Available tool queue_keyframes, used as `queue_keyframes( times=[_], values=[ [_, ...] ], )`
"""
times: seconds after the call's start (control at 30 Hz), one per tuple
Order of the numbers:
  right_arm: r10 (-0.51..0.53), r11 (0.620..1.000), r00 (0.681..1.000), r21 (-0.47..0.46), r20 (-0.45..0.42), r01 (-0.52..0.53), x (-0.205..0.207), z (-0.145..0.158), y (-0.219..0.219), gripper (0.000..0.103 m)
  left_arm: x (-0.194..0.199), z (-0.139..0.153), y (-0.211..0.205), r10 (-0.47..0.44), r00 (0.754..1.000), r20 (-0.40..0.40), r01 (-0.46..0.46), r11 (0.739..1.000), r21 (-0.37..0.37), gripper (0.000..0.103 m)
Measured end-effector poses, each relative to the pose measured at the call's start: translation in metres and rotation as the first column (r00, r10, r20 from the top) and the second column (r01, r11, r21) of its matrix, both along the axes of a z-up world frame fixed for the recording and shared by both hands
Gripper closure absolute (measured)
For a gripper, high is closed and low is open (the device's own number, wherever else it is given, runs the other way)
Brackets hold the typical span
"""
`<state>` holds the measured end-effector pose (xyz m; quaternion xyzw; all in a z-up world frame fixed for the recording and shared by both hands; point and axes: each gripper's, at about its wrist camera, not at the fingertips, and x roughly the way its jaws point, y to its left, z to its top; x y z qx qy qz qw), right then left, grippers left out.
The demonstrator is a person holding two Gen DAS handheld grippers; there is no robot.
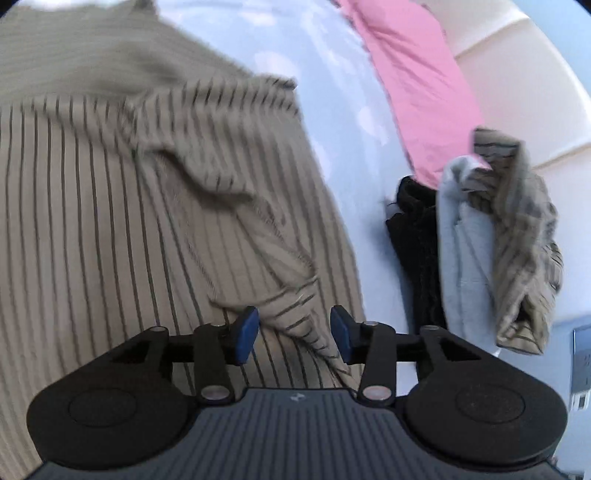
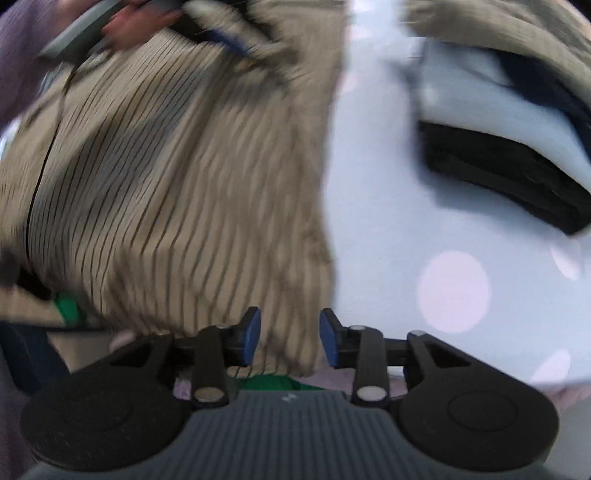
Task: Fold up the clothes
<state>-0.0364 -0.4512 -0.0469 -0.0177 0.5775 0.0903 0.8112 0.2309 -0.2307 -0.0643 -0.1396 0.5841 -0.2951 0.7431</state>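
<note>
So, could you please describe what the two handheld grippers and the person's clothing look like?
Both the left gripper and right gripper look alike: blue pads on black linkage arms with silver pivot pins, two round black discs, and a ribbed grey body bearing a small pale logo. In the right wrist view, a lilac knit sleeve shows at upper left.

both tools point steeply downward with blue pads parted, pressing on nothing: left tool (image 1: 294, 334), right tool (image 2: 290, 341). a hand (image 2: 127, 20) shows blurred, far left.
</note>
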Motion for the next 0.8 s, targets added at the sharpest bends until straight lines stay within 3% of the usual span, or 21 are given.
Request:
queue_keyframes(
  times=[0.1, 0.13, 0.2, 0.4, 0.63, 0.8],
  values=[
    [-0.119, 0.992, 0.992, 0.032, -0.035, 0.12, 0.008, -0.002, -0.027, 0.063, 0.005, 0.017, -0.009, -0.03, 0.998, 0.053, 0.03, 1.0, 0.003, 0.061],
    [-0.14, 0.989, 0.989, 0.046, -0.055, 0.142, 0.011, -0.004, -0.033, 0.055, 0.007, 0.022, -0.012, -0.034, 0.997, 0.076, 0.033, 0.999, 0.012, 0.061],
    [-0.15, 0.985, 0.983, 0.07, -0.103, 0.158, 0.014, -0.009, -0.037, 0.044, 0.015, 0.028, -0.021, -0.03, 0.993, 0.112, 0.026, 0.999, 0.034, 0.06],
    [-0.172, 0.965, 0.959, 0.156, -0.225, 0.21, 0.023, -0.023, -0.03, 0.038, 0.052, 0.033, -0.048, 0.026, 0.988, 0.154, -0.038, 0.996, 0.076, 0.059],
    [-0.237, 0.952, 0.949, 0.144, -0.208, 0.27, 0.017, -0.024, -0.023, 0.036, 0.087, 0.016, -0.089, 0.028, 0.985, 0.169, -0.056, 0.985, 0.162, 0.057],
    [-0.359, 0.917, 0.922, 0.129, -0.143, 0.377, 0.01, -0.022, -0.031, 0.035, 0.106, -0.011, -0.112, 0.038, 0.986, 0.161, -0.078, 0.964, 0.255, 0.059]
  ],
)
